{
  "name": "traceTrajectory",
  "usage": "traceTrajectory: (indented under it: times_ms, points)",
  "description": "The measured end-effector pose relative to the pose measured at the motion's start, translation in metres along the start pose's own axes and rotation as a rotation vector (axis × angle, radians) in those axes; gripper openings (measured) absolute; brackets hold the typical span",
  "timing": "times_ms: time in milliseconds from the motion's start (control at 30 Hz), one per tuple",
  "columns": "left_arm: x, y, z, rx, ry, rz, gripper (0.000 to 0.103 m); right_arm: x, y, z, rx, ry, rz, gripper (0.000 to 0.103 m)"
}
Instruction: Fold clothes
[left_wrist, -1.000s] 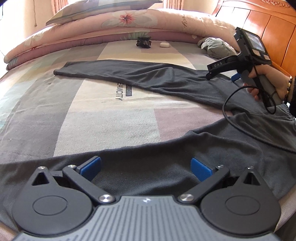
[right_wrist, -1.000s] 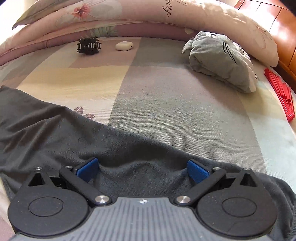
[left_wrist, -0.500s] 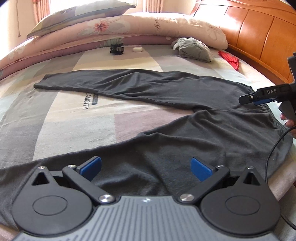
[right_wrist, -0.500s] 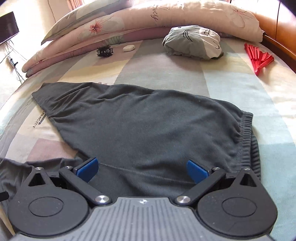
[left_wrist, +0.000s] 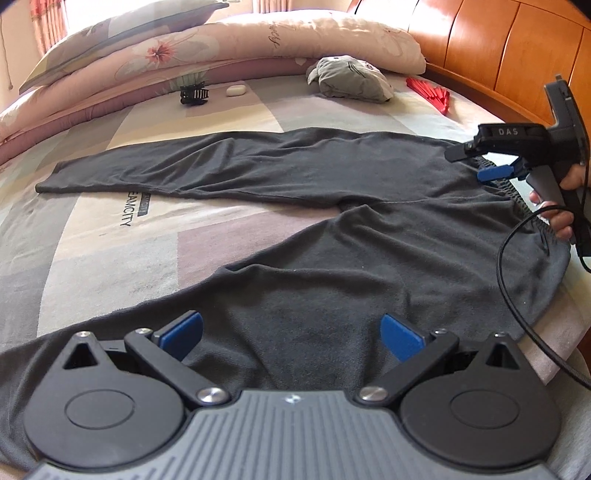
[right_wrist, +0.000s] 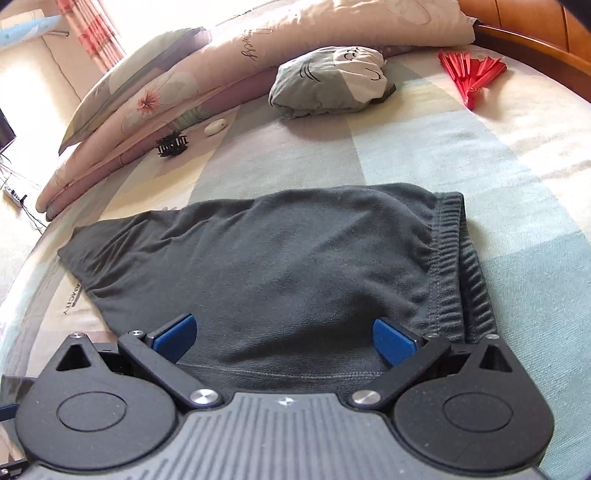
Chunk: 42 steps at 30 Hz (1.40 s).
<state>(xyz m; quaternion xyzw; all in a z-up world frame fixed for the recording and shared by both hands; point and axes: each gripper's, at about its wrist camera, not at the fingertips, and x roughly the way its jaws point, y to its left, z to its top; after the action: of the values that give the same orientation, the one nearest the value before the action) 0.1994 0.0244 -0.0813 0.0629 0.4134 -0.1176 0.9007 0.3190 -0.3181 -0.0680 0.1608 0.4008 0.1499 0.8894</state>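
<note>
Grey trousers (left_wrist: 295, 177) flat on bed (left_wrist: 110, 266), legs splayed; left gripper (left_wrist: 291, 334) over near leg, right gripper (right_wrist: 282, 334) at waistband (right_wrist: 448, 254), both spread, holding nothing; pinch hem and waistband together, lift evenly

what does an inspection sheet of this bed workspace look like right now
surface: bed with a patchwork sheet, the work area.
job's things: dark grey trousers spread flat, legs apart in a V, waistband on the right.
clutter: black hair clip, small white case, grey bundle, red fan, all beyond the trousers.
grippers: left tongs open over the near leg; right tongs open over the seat by the waistband; neither grips cloth.
cables: black cable hangs from the right handle across the bed edge.
surroundings: pillows, wooden headboard, curtains.
</note>
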Motion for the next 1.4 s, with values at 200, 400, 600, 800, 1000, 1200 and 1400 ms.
traceTrajectory:
  times_ms: [200, 400, 600, 800, 1000, 1200, 1400]
  points:
    - [0.006, -0.023, 0.006, 0.055, 0.018, -0.052, 0.102, 0.019, 0.001, 0.017, -0.065, 0.051, 0.014, 0.103]
    - [0.003, -0.037, 0.009, 0.09, 0.026, -0.05, 0.102, 0.015, -0.03, 0.035, 0.088, 0.033, -0.073, 0.103]
    - [0.001, -0.043, 0.005, 0.116, 0.052, -0.035, 0.102, -0.031, -0.015, 0.012, 0.049, 0.079, 0.095, 0.103]
    - [0.004, -0.039, -0.011, 0.061, 0.119, -0.031, 0.102, -0.052, 0.017, -0.056, -0.132, 0.179, 0.075, 0.103]
    - [-0.007, -0.038, -0.021, 0.035, 0.14, -0.017, 0.102, -0.069, 0.03, -0.112, -0.292, 0.171, -0.094, 0.103]
    - [-0.014, -0.04, -0.021, 0.034, 0.123, -0.005, 0.102, -0.08, 0.062, -0.11, -0.323, 0.107, -0.036, 0.103]
    - [-0.022, -0.042, -0.022, 0.034, 0.107, 0.003, 0.102, -0.054, 0.08, -0.118, -0.349, 0.139, -0.084, 0.103]
